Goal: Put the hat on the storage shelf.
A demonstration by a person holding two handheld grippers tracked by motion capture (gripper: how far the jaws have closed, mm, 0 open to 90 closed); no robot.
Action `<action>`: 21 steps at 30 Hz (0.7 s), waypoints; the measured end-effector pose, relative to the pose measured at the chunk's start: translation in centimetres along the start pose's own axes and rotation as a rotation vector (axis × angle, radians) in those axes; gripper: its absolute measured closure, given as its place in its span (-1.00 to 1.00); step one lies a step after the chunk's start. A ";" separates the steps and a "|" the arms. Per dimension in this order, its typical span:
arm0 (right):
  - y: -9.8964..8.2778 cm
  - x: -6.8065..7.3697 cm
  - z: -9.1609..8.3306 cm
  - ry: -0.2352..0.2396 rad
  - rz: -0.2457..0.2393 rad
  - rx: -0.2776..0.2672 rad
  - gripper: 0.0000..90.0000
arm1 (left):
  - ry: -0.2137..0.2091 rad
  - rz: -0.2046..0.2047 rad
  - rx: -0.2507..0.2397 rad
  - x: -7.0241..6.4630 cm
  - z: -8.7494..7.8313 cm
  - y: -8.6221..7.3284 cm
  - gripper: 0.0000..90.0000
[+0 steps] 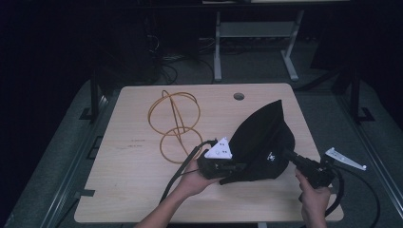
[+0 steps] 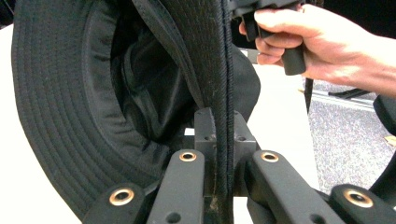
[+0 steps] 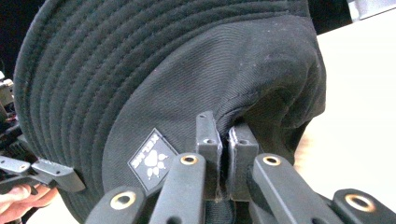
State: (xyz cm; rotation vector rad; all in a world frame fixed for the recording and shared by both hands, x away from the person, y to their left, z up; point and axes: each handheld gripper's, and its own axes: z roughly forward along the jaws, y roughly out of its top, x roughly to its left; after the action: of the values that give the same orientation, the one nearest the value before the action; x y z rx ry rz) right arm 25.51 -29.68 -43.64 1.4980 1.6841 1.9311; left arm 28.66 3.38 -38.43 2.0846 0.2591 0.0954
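Observation:
A black bucket hat [image 1: 264,142] with a stitched brim and a paw-logo patch [image 3: 150,161] is held up off the wooden table [image 1: 128,190] between both grippers. My left gripper [image 1: 227,167] grips its brim edge from the left; in the left gripper view the jaws pinch the folded brim [image 2: 219,70] at the left gripper [image 2: 220,135]. My right gripper [image 1: 288,155] comes in from the right, and in the right gripper view the right gripper [image 3: 226,133] is shut on a fold of the hat's crown [image 3: 224,74] beside the patch.
A coil of thin yellow-orange rope [image 1: 175,124] lies in loops on the table's left-middle. A round cable hole [image 1: 239,96] sits near the far edge. Black cables [image 1: 178,173] trail from both grippers. A desk frame [image 1: 252,42] stands behind the table.

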 end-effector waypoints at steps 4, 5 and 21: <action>0.7 0.3 -0.1 0.005 -0.017 -0.010 0.92 | 0.002 0.006 0.008 -0.1 0.0 -0.1 0.89; 1.0 0.5 -0.1 0.006 -0.024 -0.010 0.92 | 0.003 0.007 0.008 -0.2 0.0 -0.1 0.88; 3.6 2.5 0.6 0.020 -0.099 -0.011 0.93 | 0.015 0.015 0.027 -0.8 -0.2 -0.9 0.87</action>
State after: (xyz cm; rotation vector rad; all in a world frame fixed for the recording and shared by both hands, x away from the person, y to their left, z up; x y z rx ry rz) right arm 26.37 -28.85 -39.40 1.3684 1.7193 1.9071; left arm 27.71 3.81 -39.03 2.1136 0.2554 0.1173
